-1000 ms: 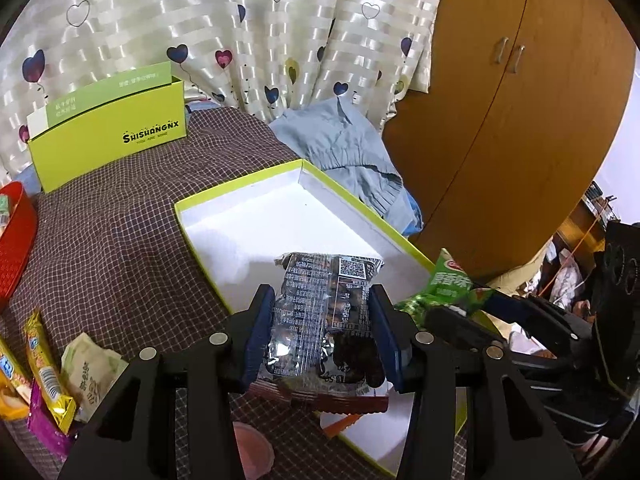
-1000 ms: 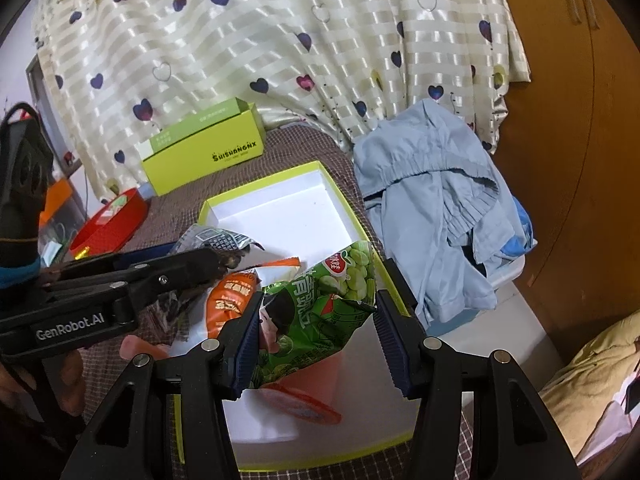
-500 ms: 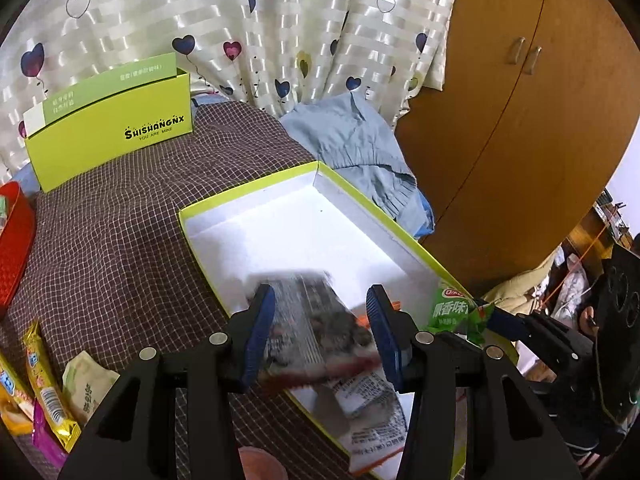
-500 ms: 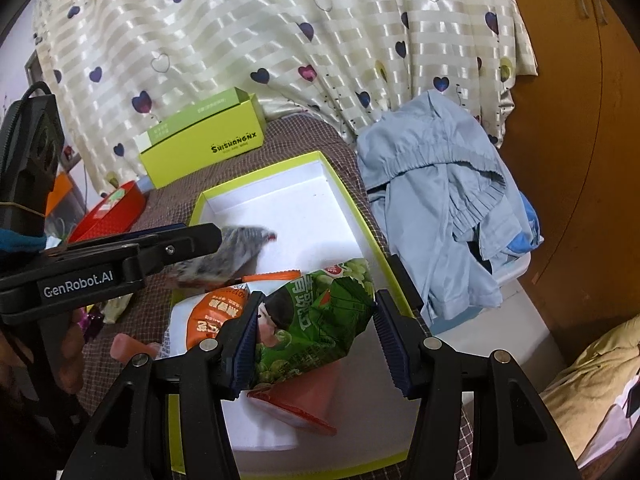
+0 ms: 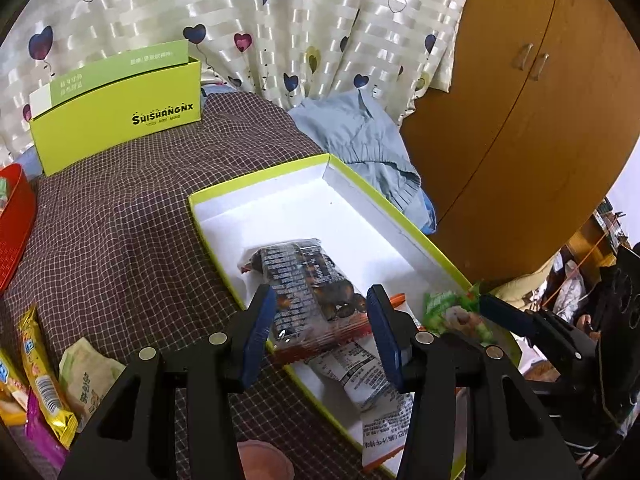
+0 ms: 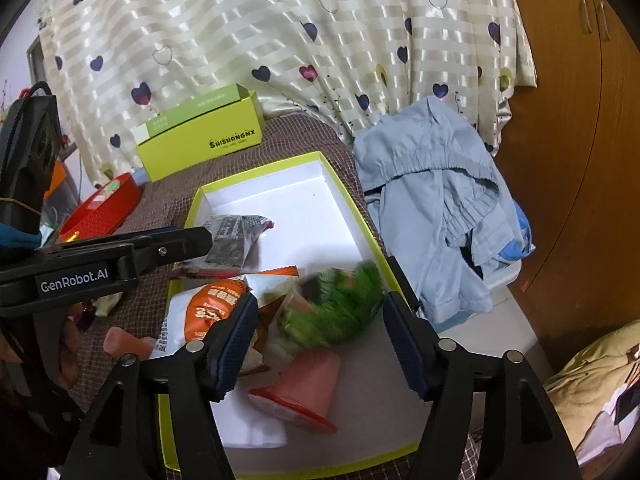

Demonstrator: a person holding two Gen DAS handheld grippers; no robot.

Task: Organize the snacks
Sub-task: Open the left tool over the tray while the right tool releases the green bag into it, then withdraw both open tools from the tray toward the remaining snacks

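A shallow white box with a lime rim [image 5: 256, 184] [image 6: 260, 172] lies on the checked tablecloth. My left gripper [image 5: 320, 300] [image 6: 192, 242] hangs open over its near-left side. Below the jaws, free of the pads, the dark printed snack packet [image 5: 304, 280] [image 6: 232, 236] rests in the box. My right gripper [image 6: 316, 312] [image 5: 492, 308] is over the box's near-right side and its jaws are opening. The green pea packet [image 6: 340, 308] [image 5: 452, 312] is between them, blurred and clear of both pads. An orange packet [image 6: 212, 304] and a pink jelly cup [image 6: 308, 380] lie in the box.
A lime carton [image 5: 120, 124] stands at the back by the curtain and a red basket [image 5: 14, 220] at the far left. Several loose snacks [image 5: 40, 380] lie on the cloth near left. Blue clothing [image 5: 360, 140] is heaped right of the box, before a wooden wardrobe [image 5: 520, 120].
The dark packet slid out from between the left pads and came to rest in the box. The right jaws have widened and the green packet, gripped before, is dropping out of them.
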